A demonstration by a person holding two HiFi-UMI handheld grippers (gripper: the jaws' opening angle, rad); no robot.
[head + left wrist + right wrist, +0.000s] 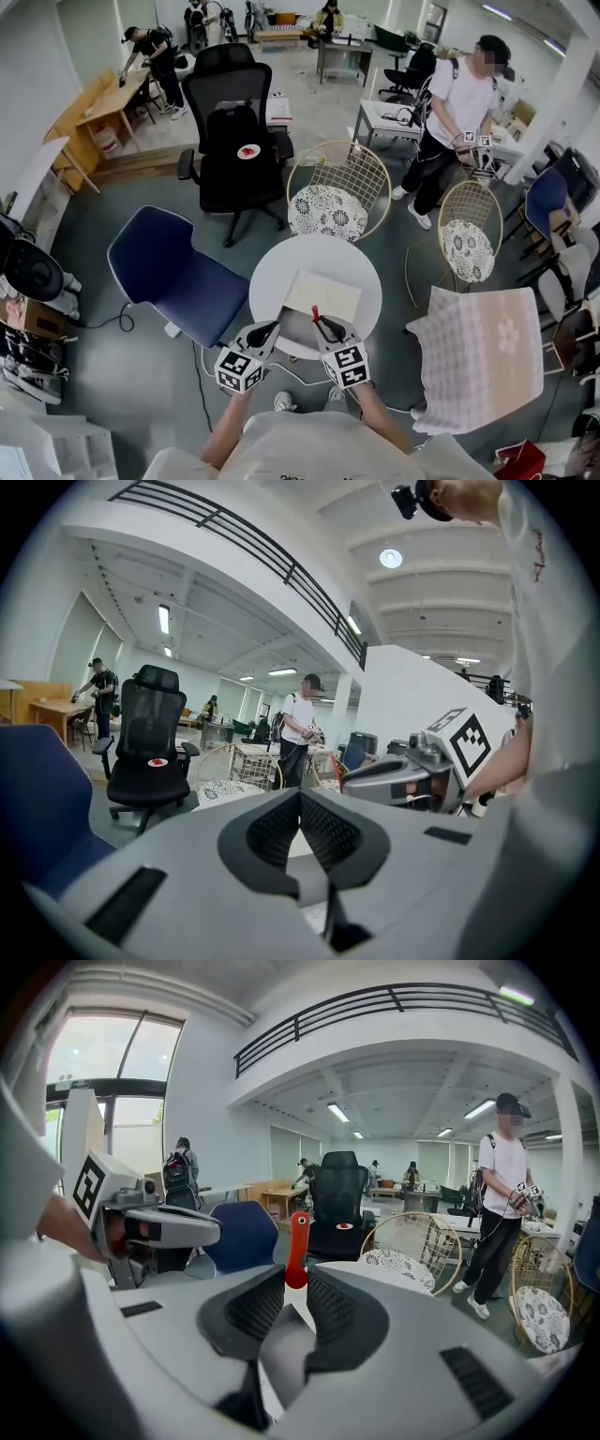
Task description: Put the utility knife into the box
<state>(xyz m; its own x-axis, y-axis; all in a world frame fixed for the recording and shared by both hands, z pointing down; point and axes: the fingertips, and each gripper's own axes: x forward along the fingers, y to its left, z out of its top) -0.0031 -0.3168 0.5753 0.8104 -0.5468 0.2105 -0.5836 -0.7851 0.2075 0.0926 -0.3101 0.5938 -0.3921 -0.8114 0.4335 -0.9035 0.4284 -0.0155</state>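
A flat cream box lies on the round white table. My right gripper hangs over the table's near edge, just short of the box, and is shut on a red utility knife. In the right gripper view the knife's red handle stands upright out of the jaws of the right gripper. My left gripper hovers beside it on the left. In the left gripper view the left gripper is shut with nothing between its pads.
A blue chair stands left of the table and a black office chair behind it. Two wire chairs sit at the far side. A pink checked cloth lies at the right. A person stands beyond.
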